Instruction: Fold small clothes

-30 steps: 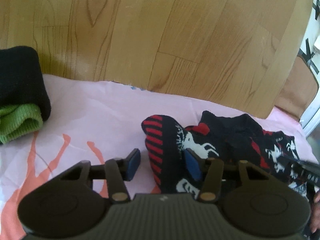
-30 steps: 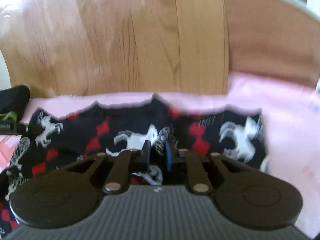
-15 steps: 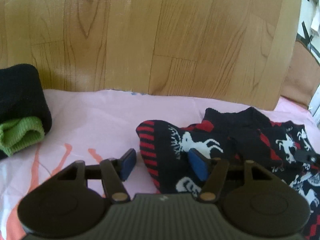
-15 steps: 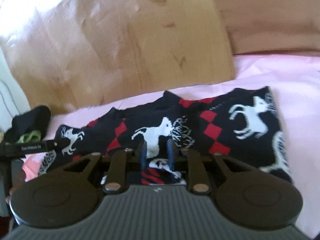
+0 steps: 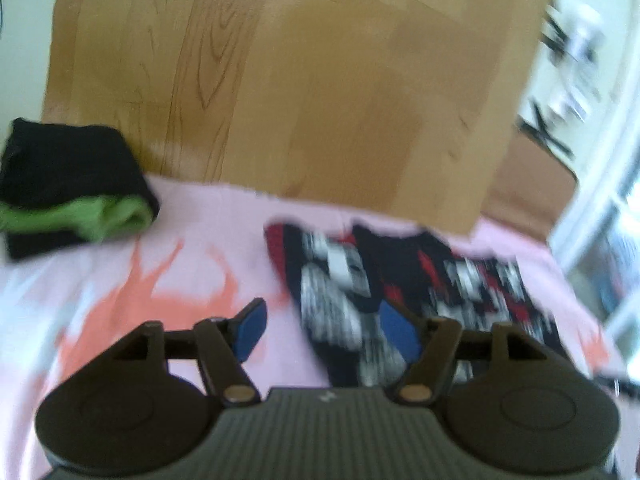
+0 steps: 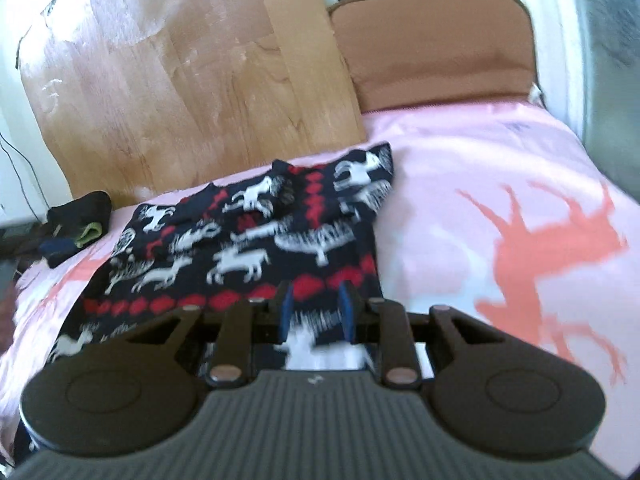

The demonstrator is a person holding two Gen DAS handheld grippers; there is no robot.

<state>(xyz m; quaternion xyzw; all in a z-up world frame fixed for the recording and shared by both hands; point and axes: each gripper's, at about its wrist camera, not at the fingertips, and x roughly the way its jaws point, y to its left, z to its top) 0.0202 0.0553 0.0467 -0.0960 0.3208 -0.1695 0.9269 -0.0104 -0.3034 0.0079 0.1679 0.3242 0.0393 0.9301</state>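
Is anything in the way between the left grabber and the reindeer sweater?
Nothing visible. The left gripper hangs open right over the sweater's near edge on the pink sheet. The folded black-and-green pile sits off to the side.

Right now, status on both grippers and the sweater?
Left gripper open, empty. Right gripper partly open over the reindeer sweater, grip unclear. Sweater flat on pink sheet. Nothing blocking.
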